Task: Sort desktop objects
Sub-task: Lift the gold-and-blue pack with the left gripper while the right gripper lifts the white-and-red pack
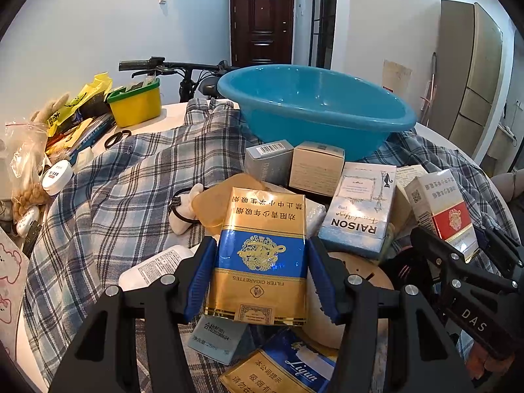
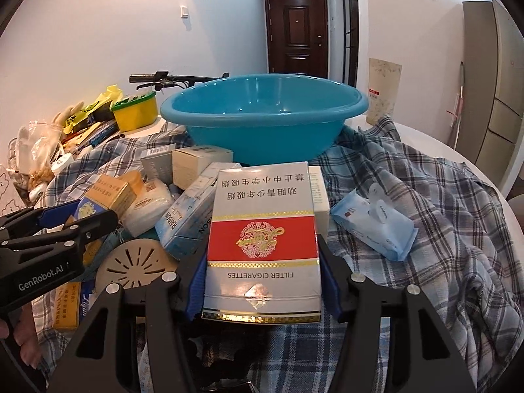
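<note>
left wrist view first: a gold and blue cigarette pack (image 1: 258,255) is clamped between the blue pads of the left gripper (image 1: 260,271), held upright with its print upside down, lifted over the clutter on the checked cloth (image 1: 131,177). just beyond it a pale blue raison box (image 1: 358,209) is seen leaning on the pile, with a grey box (image 1: 269,160) and a beige box (image 1: 316,170) standing side by side behind, right in front of the blue basin (image 1: 314,108). the basin is seen with nothing inside it. at the right edge the right gripper (image 1: 465,255) is seen from the side.

over to the right wrist view: a white and red cigarette pack (image 2: 263,245) is squeezed between the pads of the right gripper (image 2: 263,281), also upright and upside down, with the basin straight ahead. a packet of wet wipes (image 2: 376,226) is lying on the cloth to the right, apart from the pile. a round beige slotted disc (image 2: 134,265) is lying flat at the left, near the front of the heap. further left a yellow tub (image 2: 136,113) is set on the table edge beside assorted bags.
</note>
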### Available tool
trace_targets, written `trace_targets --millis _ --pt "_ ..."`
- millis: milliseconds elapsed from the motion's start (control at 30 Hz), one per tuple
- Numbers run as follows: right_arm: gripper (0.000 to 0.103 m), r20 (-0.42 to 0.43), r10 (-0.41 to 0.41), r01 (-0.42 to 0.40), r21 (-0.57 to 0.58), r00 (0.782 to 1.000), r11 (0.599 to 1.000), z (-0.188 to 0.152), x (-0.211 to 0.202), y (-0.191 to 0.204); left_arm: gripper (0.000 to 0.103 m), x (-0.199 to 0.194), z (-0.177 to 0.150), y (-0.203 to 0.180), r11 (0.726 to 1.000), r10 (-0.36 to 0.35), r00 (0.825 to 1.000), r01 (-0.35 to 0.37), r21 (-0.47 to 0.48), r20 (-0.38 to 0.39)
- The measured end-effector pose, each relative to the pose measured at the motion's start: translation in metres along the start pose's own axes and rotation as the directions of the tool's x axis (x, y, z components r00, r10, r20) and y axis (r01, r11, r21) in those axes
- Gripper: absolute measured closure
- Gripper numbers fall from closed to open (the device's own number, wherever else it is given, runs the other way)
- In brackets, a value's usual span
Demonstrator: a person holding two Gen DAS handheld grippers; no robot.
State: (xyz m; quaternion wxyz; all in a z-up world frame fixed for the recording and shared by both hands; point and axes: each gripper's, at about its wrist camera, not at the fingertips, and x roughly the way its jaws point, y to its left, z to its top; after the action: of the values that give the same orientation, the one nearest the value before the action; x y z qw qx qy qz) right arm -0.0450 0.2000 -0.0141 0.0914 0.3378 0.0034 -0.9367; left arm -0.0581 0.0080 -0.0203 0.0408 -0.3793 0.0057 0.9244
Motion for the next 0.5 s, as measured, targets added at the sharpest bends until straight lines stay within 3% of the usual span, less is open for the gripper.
trace_targets --millis 500 --pt "0.047 -0.005 0.004 -0.004 -0.016 1.0 1.0 -0.0009 -0.003 0.002 0.044 -0.0015 -0.0026 -0.0079 1.0 -0.018 1.0 0.018 0.015 0.006"
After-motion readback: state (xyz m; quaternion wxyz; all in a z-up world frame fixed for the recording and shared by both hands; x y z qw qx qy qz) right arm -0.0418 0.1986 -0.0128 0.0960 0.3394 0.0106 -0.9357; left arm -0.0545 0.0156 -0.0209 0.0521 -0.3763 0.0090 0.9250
